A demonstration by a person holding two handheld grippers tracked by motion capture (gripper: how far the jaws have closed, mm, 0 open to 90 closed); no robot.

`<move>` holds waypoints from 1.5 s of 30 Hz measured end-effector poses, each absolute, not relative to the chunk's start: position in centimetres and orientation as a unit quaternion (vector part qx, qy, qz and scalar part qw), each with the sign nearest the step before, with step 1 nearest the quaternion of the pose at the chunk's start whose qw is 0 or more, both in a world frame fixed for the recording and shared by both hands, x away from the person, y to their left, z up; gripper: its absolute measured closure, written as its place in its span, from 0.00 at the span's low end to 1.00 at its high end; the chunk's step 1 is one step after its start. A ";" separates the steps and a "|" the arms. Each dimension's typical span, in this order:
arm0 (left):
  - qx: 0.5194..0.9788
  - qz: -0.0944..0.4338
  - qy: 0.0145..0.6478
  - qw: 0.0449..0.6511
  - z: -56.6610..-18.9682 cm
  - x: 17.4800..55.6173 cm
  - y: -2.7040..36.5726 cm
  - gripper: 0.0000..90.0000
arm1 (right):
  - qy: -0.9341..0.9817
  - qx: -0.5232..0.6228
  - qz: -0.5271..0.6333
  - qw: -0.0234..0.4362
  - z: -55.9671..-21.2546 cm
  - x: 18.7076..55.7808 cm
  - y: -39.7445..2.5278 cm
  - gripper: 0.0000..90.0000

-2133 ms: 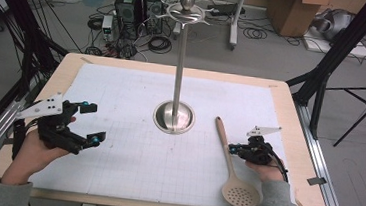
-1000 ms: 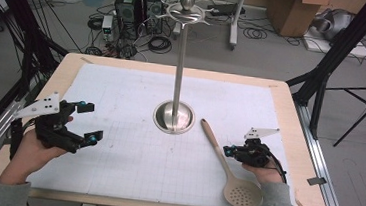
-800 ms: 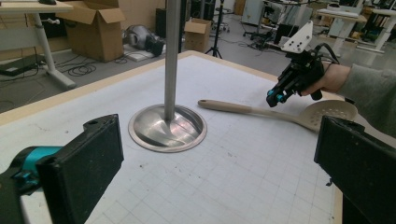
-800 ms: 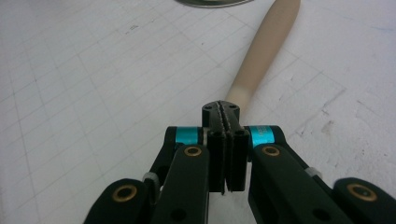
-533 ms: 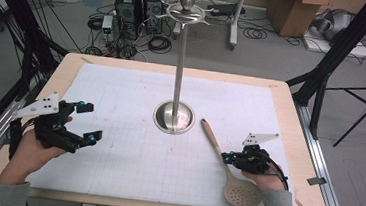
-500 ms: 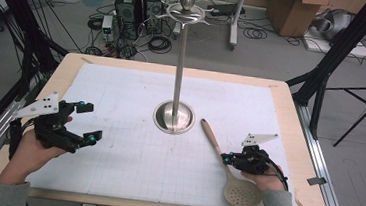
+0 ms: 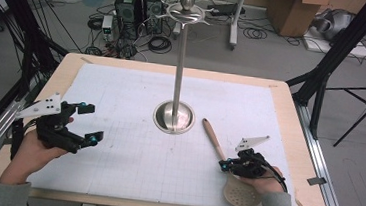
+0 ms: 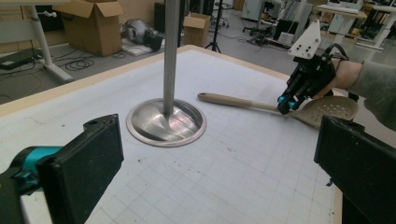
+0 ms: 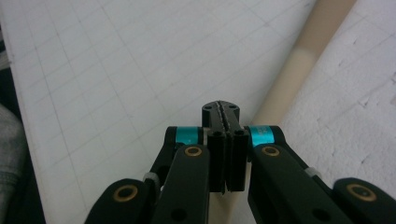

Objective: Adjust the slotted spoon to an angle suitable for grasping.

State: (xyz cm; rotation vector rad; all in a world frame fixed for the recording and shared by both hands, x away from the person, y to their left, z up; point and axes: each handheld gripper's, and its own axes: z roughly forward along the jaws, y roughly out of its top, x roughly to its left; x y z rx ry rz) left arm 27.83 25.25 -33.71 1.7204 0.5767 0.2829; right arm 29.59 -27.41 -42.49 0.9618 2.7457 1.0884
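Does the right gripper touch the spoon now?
Cannot tell. In the right gripper view the right gripper has its jaws shut, directly over the spoon handle, but no view shows plainly whether they press on it or hover.

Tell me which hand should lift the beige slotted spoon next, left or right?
Right. The right gripper sits with jaws shut over the beige slotted spoon where handle meets bowl. The left gripper is open at the far side of the white grid mat, beyond the steel stand.

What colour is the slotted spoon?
Beige or light tan all over, handle and perforated head alike. The spoon shows best in the left gripper view.
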 end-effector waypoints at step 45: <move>0.746 0.117 0.253 0.604 -34.1 28.0 25.3 0.02 | 0.818 0.405 0.394 0.108 -39.3 32.0 -30.8 1.00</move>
